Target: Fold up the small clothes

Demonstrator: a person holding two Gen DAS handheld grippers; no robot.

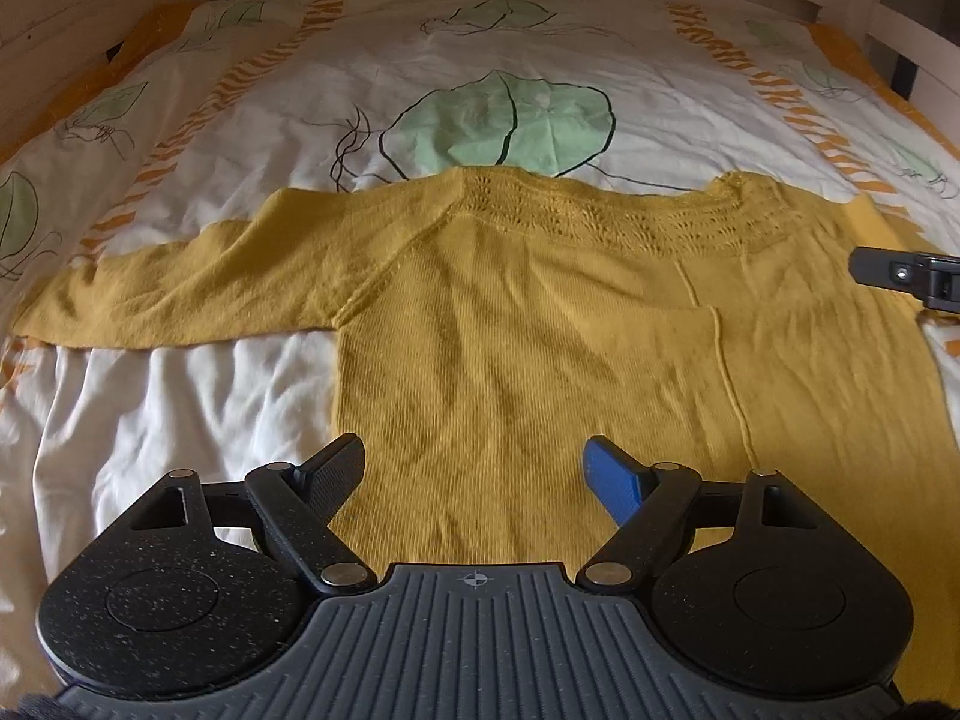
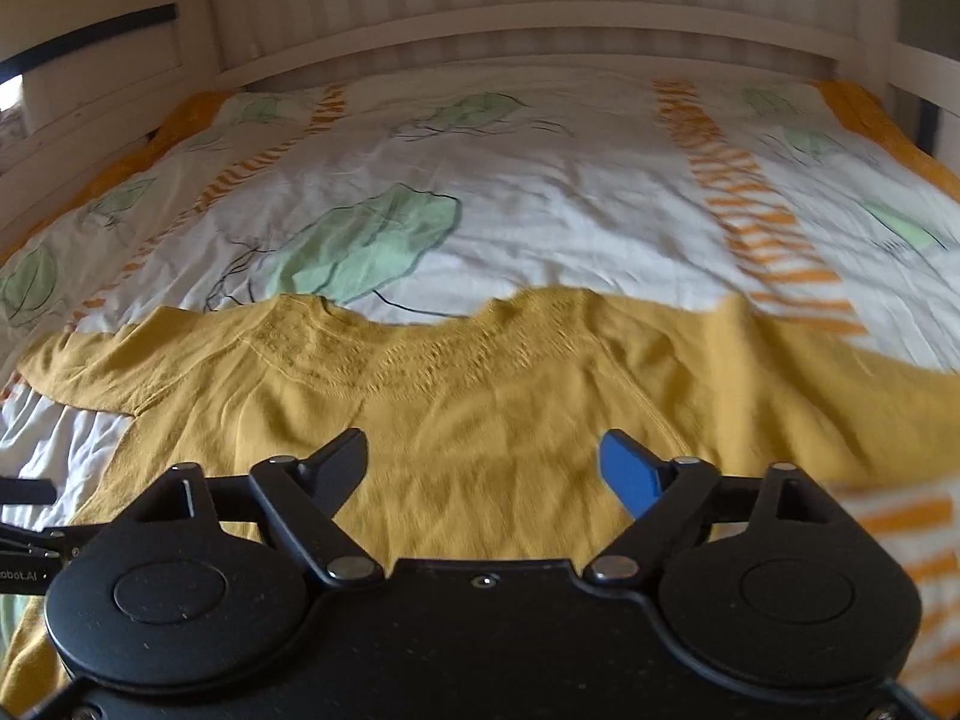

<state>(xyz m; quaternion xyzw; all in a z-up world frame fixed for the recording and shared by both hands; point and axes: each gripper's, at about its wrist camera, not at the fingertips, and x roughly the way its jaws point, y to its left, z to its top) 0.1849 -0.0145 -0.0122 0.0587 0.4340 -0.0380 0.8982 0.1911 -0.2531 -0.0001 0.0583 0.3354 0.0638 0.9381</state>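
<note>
Left tongs (image 1: 474,474) tilt down over the yellow sweater's (image 1: 540,324) hem, jaws apart, nothing gripped. Right tongs (image 2: 483,468) likewise gape above its chest. It lies flat on the bed's duvet (image 1: 456,78).

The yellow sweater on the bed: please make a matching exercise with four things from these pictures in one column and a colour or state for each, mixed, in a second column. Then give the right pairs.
Column 1
1. sweater
2. duvet cover
3. left gripper
4. bed frame

Column 2
A. pale wood, slatted
B. jaws open, nothing between them
C. white with green leaves and orange stripes
D. mustard yellow, spread flat

Right pairs: 1-D, 2-C, 3-B, 4-A
</note>
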